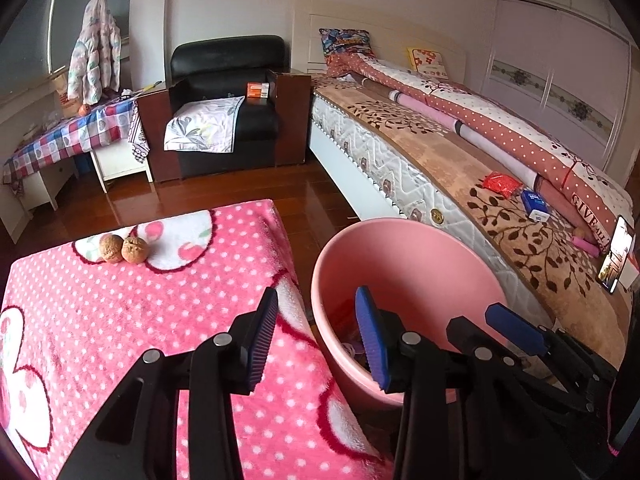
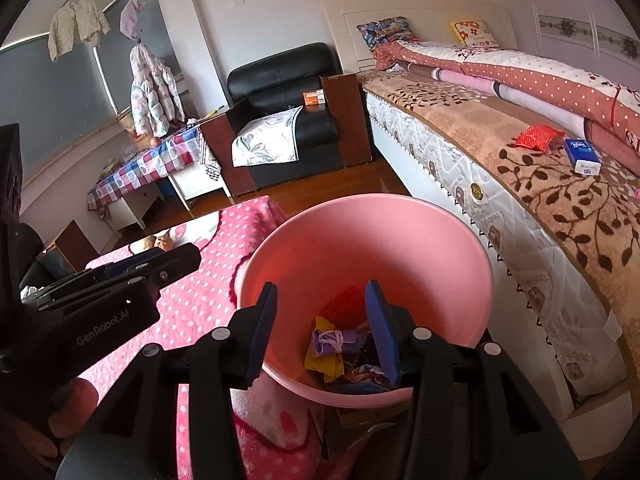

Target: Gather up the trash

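Trash [image 2: 340, 344] heaped in pink bin [image 2: 400, 216], partly hidden behind right fingers [image 2: 384, 332], both grippers' fingers apart, empty.

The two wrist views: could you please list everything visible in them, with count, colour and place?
bin: one, pink, on floor between table and bed
wrappers: several, mixed colours, inside bin
walnuts: two, brown, far end of pink blanket
red packet: one, on bed
tissue pack: one, blue-white, on bed
phone: one, screen lit, bed edge
armchair: one, black, by wall
orange box: one, on armchair
left gripper: open, empty
right gripper: open, empty, above bin
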The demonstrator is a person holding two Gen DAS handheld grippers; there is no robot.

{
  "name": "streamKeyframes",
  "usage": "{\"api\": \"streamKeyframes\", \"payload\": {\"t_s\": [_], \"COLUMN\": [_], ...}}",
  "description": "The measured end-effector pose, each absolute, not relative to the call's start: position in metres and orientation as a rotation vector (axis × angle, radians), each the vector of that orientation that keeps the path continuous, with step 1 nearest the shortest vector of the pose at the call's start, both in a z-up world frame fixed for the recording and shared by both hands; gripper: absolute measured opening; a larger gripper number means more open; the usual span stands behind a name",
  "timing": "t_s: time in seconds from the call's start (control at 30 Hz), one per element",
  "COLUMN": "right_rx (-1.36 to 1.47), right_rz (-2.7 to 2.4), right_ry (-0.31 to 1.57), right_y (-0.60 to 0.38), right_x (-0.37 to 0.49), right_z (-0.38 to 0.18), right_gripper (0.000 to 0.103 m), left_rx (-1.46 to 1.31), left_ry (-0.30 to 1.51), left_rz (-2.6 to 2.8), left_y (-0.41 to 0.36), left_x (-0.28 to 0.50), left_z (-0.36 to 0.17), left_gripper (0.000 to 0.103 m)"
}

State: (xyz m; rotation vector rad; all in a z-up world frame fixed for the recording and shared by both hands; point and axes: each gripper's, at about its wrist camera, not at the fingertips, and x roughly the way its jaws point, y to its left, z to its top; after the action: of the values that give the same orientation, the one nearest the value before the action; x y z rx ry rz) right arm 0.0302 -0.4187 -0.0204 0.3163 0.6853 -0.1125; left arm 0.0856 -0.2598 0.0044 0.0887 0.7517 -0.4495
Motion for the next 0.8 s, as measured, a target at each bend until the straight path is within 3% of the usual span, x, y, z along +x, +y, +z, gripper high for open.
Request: {"api": "streamKeyframes", "payload": {"t_s": [0.8], "right_rx": [0.299], "right_rz": [-0.112], "right_ry": [0.692], "right_y": [-0.4136], "right_x": [0.0319], "right_z": [-0.0233], "right_gripper": [0.047], "left_rx": [0.112], "left_ry": [0.736], "left_rz": [-0.414], "left_y": [-0.2519], "left_x": [0.089], "left_z": [0.0002], "left_gripper": [0.038]}}
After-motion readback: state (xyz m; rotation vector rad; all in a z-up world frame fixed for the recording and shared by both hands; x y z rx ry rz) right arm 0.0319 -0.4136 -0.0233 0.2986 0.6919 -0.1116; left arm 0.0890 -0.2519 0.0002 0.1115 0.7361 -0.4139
